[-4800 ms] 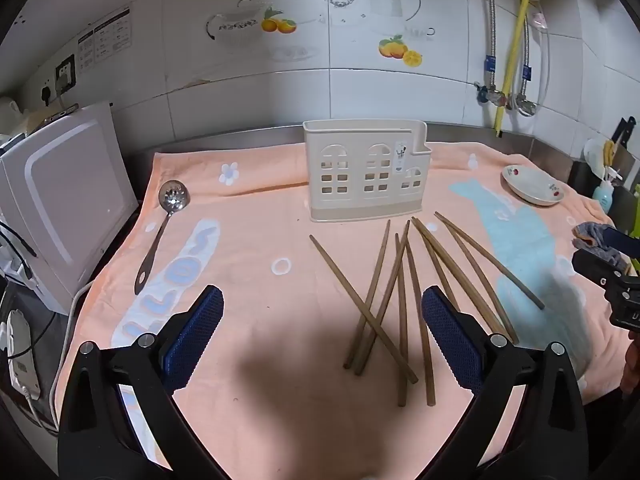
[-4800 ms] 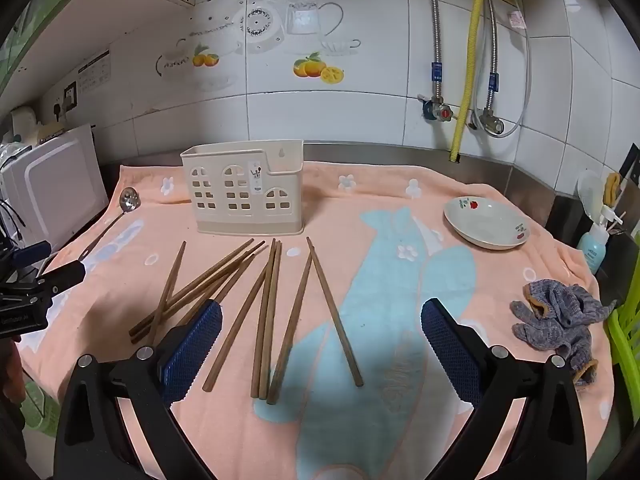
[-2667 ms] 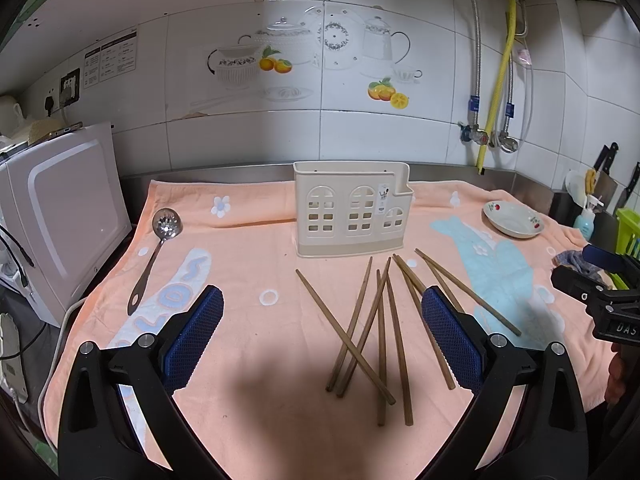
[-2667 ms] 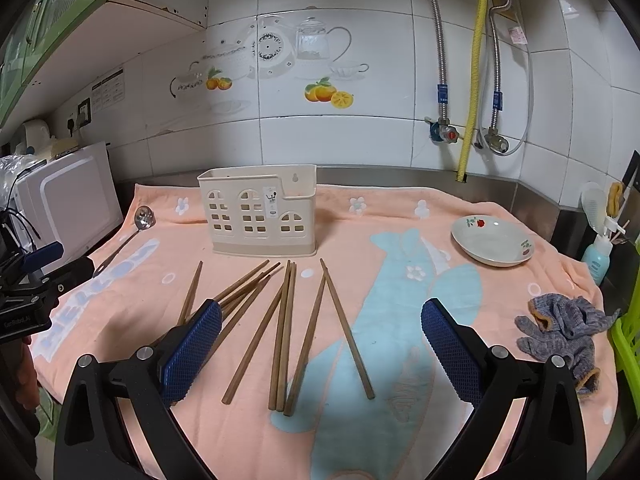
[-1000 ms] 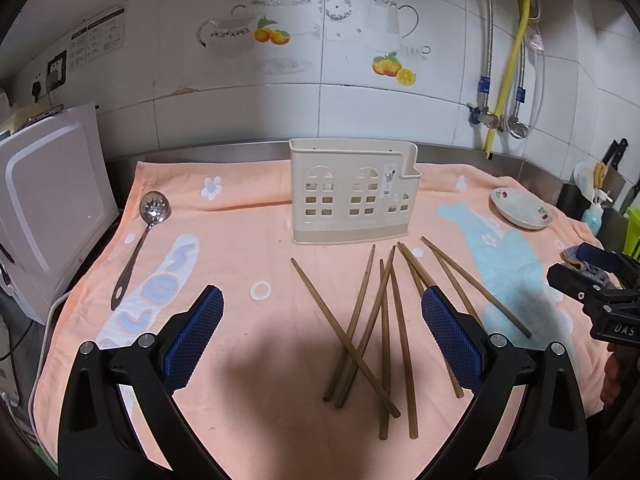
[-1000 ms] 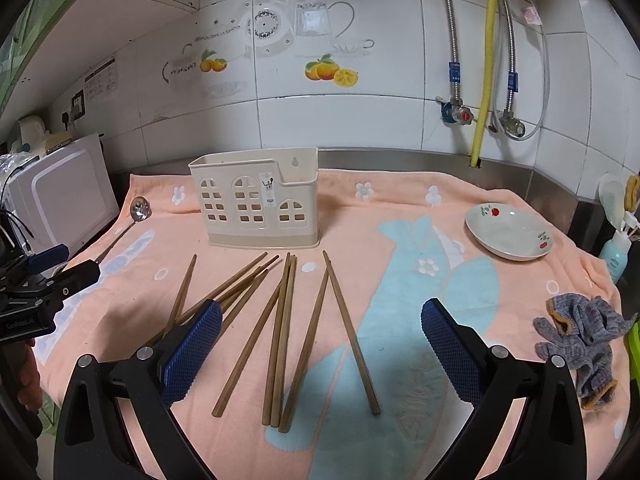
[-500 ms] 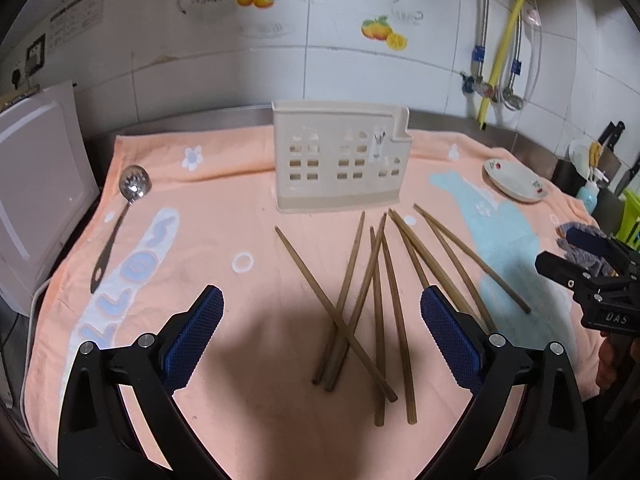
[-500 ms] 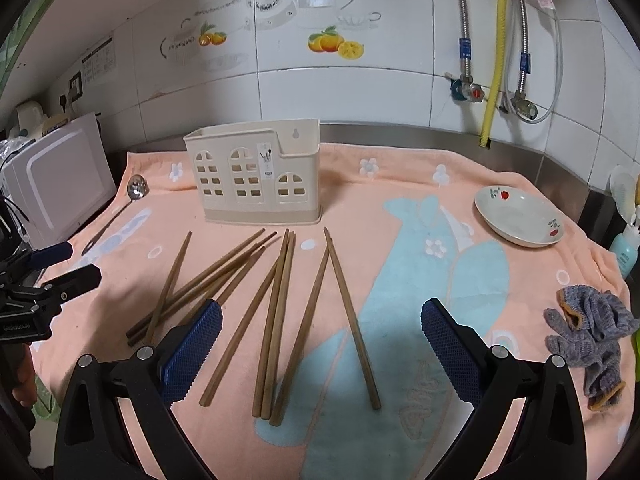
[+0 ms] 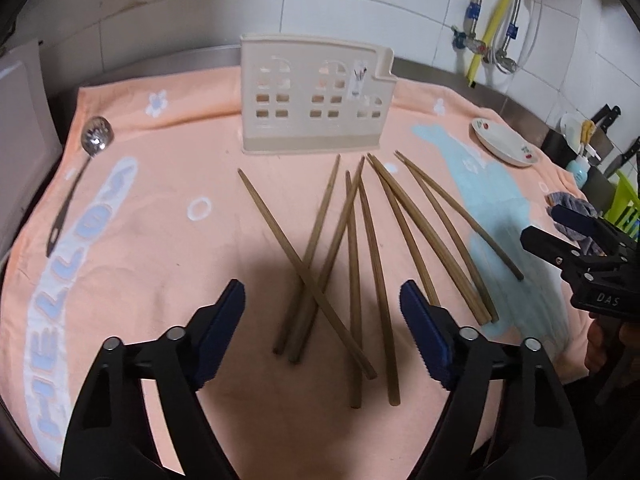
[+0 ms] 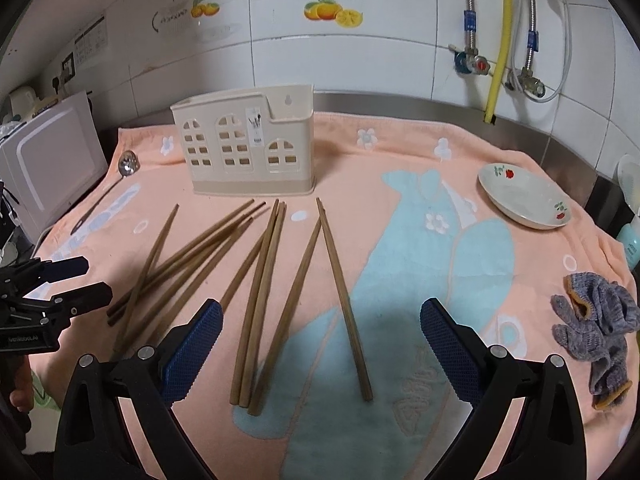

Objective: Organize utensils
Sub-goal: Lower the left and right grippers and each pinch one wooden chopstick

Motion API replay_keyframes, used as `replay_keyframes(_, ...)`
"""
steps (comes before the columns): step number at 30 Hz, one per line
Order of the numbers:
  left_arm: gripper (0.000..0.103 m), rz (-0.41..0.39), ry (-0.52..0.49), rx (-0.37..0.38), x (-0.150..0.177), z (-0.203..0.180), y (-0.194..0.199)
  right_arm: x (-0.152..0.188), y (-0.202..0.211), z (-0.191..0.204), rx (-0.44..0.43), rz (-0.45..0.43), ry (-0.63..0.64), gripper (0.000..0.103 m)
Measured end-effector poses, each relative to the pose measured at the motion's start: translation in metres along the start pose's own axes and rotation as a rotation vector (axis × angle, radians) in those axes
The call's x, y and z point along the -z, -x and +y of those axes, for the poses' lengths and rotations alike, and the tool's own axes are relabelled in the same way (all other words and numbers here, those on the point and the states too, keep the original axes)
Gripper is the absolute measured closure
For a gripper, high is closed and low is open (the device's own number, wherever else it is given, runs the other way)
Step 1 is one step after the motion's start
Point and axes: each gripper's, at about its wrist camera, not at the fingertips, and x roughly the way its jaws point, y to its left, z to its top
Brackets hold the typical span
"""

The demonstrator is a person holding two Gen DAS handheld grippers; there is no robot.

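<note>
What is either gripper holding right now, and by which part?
Nothing. The left gripper and right gripper are both open and empty above the chopsticks, which lie loose on the towel.

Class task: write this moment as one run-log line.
left gripper: open, over chopsticks | right gripper: open, empty | holder: upright on towel | slotted spoon: untouched
</note>
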Motion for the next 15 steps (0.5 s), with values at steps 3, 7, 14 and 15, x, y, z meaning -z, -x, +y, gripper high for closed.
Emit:
replay_keyframes(3, 0.043, 0.028, 0.007, 0.033, 0.001, -0.001, -0.006, 0.002, -0.005, -0.001, -0.005, 0.015, 0.005, 0.008)
replay_keyframes(7, 0.059, 0.052, 0.020, 0.074, 0.003, -0.003, -0.012, 0.006, -0.011, -0.002, -0.009, 0.035, 0.006, 0.010)
replay_keyframes(14, 0.080, 0.090, 0.058, 0.099, 0.004, 0.001, -0.023, 0.010, -0.019, -0.009, -0.029, 0.057, -0.009, 0.028)
replay_keyframes(15, 0.081, 0.097, 0.062, 0.096, 0.004, 0.002, -0.025, 0.010, -0.020, -0.010, -0.034, 0.063, -0.015, 0.028)
